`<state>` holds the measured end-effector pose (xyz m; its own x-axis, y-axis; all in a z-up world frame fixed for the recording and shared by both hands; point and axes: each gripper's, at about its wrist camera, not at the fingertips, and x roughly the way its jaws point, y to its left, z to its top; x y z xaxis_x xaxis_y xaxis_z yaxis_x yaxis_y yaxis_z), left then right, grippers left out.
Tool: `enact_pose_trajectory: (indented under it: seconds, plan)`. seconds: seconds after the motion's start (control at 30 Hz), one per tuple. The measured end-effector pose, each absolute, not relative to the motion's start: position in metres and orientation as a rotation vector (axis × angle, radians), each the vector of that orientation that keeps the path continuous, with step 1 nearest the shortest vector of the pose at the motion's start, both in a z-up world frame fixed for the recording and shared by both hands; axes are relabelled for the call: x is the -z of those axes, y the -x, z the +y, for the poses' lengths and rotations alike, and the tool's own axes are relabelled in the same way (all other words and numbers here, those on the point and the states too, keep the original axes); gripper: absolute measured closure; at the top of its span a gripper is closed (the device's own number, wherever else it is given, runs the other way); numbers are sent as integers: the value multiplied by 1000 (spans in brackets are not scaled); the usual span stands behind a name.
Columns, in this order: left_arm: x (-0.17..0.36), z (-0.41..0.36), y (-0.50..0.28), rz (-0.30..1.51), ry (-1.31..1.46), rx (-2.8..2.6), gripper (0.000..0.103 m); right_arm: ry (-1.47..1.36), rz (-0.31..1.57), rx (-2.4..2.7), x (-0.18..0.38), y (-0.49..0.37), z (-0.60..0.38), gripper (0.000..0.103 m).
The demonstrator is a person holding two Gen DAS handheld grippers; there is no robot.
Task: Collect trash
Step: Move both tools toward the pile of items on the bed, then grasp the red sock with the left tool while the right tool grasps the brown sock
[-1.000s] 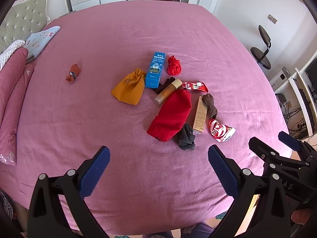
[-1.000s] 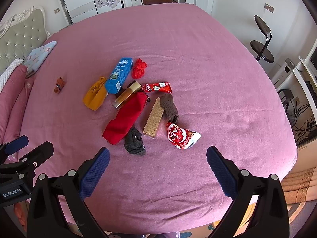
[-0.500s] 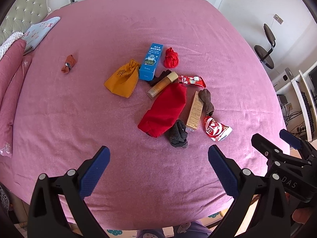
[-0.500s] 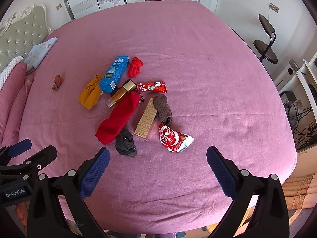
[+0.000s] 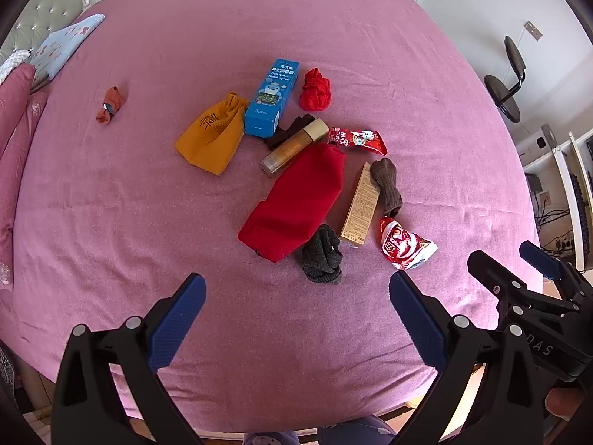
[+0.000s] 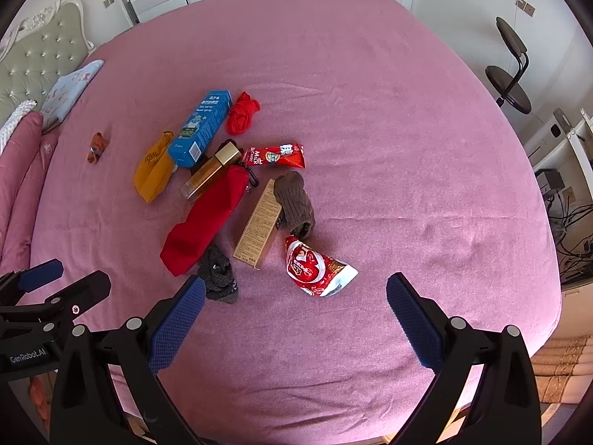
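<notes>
Both claws hang spread wide and empty over the near edge of a pink bed (image 5: 111, 204): the left claw (image 5: 296, 309) and the right claw (image 6: 294, 306). A crumpled red snack wrapper (image 6: 315, 270) lies nearest that edge, a second red wrapper (image 6: 274, 155) farther in, among socks, pouches and what appear to be cosmetic boxes mid-bed.

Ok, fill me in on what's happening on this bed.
A person holds two grasping tools above a pink bedspread, and both the left tool and the right tool are open and empty. Socks, pouches, boxes and wrappers lie in a loose pile. Nothing is picked up yet; the crumpled red-and-white snack wrapper lies nearest the right tool.
</notes>
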<state>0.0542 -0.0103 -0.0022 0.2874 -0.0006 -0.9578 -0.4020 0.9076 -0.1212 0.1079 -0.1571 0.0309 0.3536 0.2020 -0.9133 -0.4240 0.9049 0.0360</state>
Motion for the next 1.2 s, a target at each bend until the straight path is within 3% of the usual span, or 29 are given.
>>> enact_pose_trajectory:
  seconds: [0.9,1.07,1.2]
  plan:
    - [166,-4,-187,1528,195,-264,6,234,1283,-425,57,-213,-144,9]
    - [186,-7,-195,1565,172,-239,12,241,1301,-432,71,-223,-138,9]
    - [199,-5,-197,1592,226,-208,32,246,1314,-435,78,-226,-134,9]
